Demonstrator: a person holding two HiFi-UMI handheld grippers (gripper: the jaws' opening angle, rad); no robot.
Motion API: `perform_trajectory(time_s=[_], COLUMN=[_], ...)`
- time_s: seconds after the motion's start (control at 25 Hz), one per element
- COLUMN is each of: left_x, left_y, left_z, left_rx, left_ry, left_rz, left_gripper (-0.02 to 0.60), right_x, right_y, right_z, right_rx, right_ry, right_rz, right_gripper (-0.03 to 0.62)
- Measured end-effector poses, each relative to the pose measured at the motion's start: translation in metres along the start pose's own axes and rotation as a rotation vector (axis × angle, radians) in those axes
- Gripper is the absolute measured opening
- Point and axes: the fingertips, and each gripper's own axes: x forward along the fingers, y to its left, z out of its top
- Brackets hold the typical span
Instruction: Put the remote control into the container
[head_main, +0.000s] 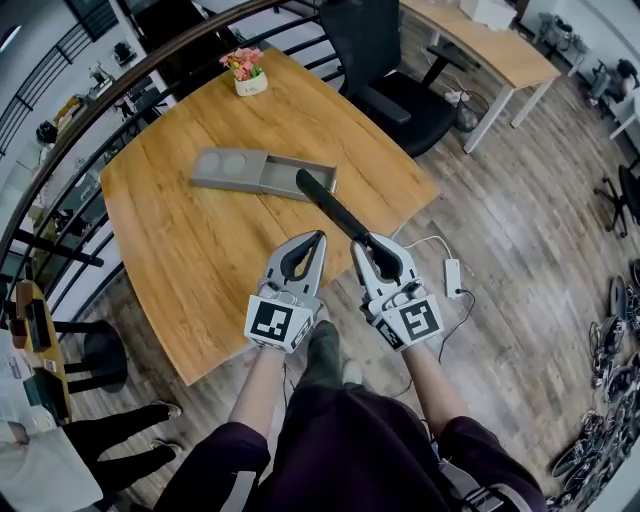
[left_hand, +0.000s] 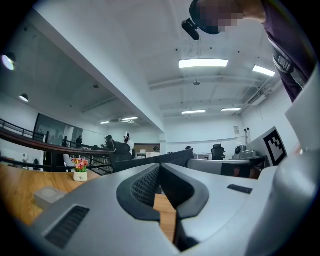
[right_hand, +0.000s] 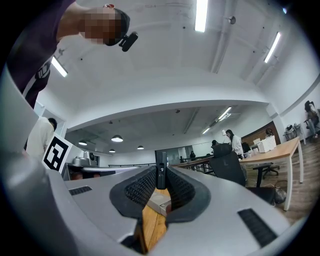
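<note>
A long black remote control (head_main: 331, 207) is clamped by its near end in my right gripper (head_main: 362, 243), which is shut on it. Its far end hangs over the right, open end of the grey container (head_main: 262, 173) on the wooden table. In the right gripper view the remote (right_hand: 160, 175) stands edge-on between the ribbed pads, with the container (right_hand: 159, 204) below it. My left gripper (head_main: 319, 237) hovers just left of the right one, shut with nothing in it. In the left gripper view its jaws (left_hand: 160, 168) meet, and the container (left_hand: 49, 196) lies at the far left.
A small white pot of pink flowers (head_main: 247, 73) stands at the table's far edge (left_hand: 80, 170). A black office chair (head_main: 395, 75) sits beyond the table's right corner. A railing (head_main: 60, 140) runs along the left side. A white power strip (head_main: 452, 277) lies on the floor.
</note>
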Motion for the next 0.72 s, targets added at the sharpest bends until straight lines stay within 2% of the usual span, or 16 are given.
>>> perform_trajectory(time_s=[0.2,0.52,0.72], left_x=[0.021,0.05,0.058], left_y=[0.043,0.099,0.125], left_z=[-0.012,-0.007,0.01], left_rx=[-0.024,-0.036,-0.06], left_ry=[-0.019,-0.021,-0.084], left_rz=[-0.005,-0.026,-0.024], left_gripper=[0.012,0.012,0.012], right_x=[0.041,0.102,0.131], right_y=[-0.005,-0.021,-0.022], right_z=[-0.006,-0.014,-0.018], right_rx=[0.0,-0.015,-0.005], right_ry=[-0.017,0.016,0.035], right_rz=[-0.005,-0.017,-0.028], right_gripper=[0.078,0.078,0.078])
